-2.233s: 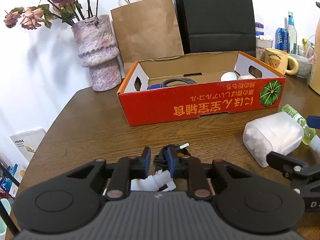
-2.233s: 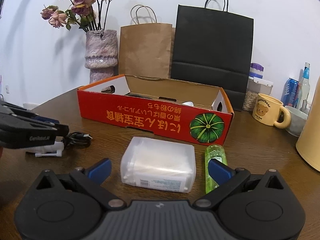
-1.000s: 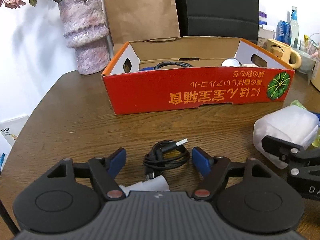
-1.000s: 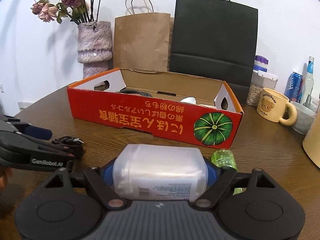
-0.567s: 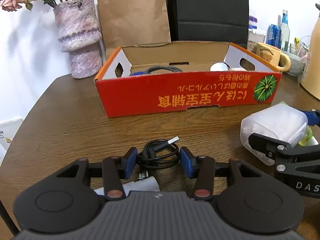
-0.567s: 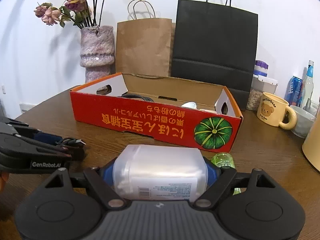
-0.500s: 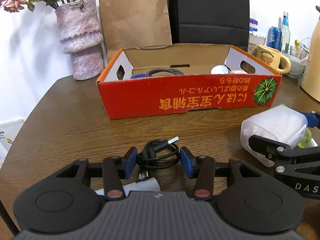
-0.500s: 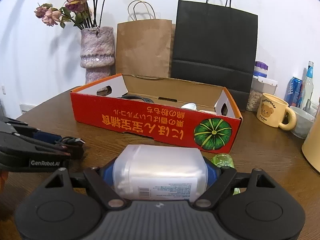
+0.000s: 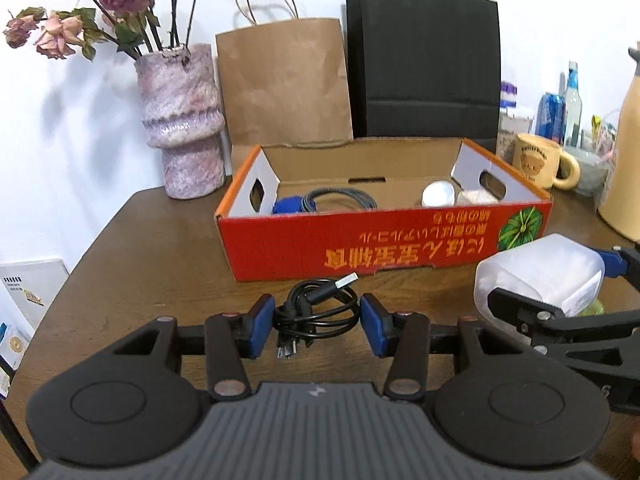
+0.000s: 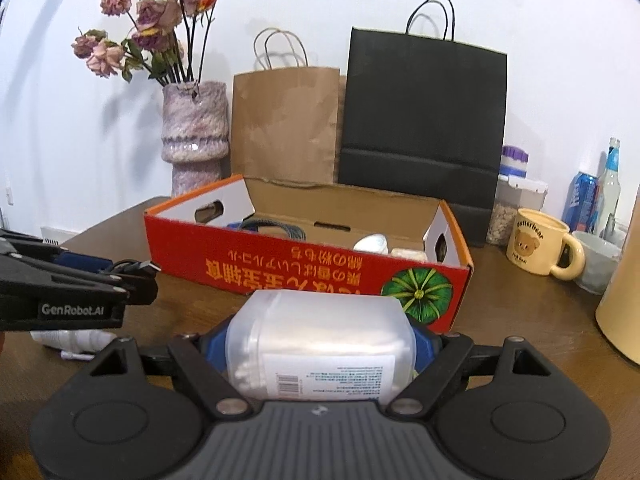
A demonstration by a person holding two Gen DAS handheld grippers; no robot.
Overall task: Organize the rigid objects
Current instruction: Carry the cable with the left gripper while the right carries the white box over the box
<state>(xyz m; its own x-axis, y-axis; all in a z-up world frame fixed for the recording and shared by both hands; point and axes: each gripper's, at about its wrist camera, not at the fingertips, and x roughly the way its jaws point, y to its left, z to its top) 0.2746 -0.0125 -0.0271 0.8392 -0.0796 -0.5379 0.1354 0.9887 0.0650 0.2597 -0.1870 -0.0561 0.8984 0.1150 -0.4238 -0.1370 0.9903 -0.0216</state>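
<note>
My left gripper [image 9: 317, 322] is shut on a coiled black USB cable [image 9: 316, 312] and holds it above the table, in front of the red cardboard box [image 9: 384, 244]. My right gripper [image 10: 320, 344] is shut on a clear plastic box of cotton swabs [image 10: 320, 340], also lifted, close to the red box's front wall [image 10: 304, 268]. The swab box shows in the left wrist view [image 9: 540, 276]. Inside the red box lie a grey cable [image 9: 340, 200], a blue item [image 9: 288, 206] and a white round item [image 9: 438, 194].
A white plug [image 10: 72, 338] lies on the table under the left gripper. A green bottle [image 9: 588, 308] lies under the swab box. A vase [image 9: 182, 120], a brown paper bag [image 9: 284, 84] and a black one [image 9: 428, 68] stand behind the box. A bear mug [image 10: 538, 242] and a cream jug [image 10: 624, 300] stand at right.
Both grippers have risen with their loads and moved closer to the red box. The cable has come off the table; the white plug stayed behind.
</note>
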